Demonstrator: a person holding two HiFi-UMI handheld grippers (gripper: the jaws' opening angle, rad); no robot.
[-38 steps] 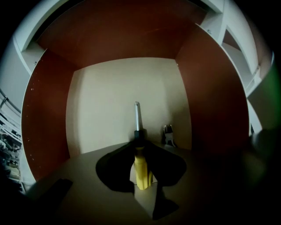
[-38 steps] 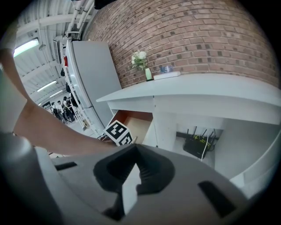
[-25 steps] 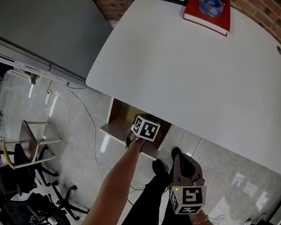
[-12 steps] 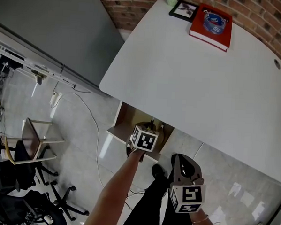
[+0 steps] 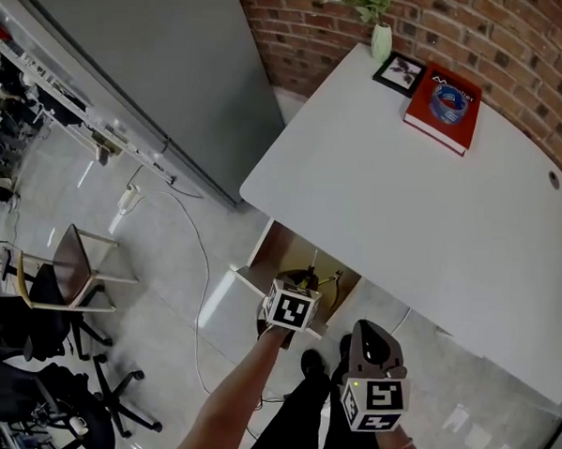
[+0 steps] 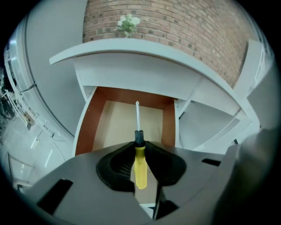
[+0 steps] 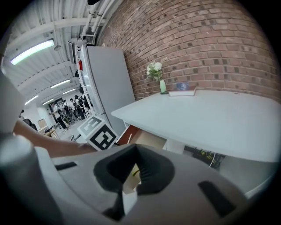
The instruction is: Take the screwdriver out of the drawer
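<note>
A screwdriver with a yellow handle and a bare steel shaft sits between the pads of my left gripper, which is shut on the handle. The shaft points forward over the open wooden drawer under the white desk. In the head view the left gripper hovers above the drawer's front edge. My right gripper hangs lower right of it, beside the person's legs. In the right gripper view its jaws stand slightly apart with nothing between them.
On the white desk, far corner, are a red book with a tape roll, a picture frame and a vase. A grey cabinet stands at left. Chairs and a floor cable lie left.
Both grippers have risen. The left one has lifted the screwdriver up from the drawer. The head view has pulled back, showing more of the desk and brick wall.
</note>
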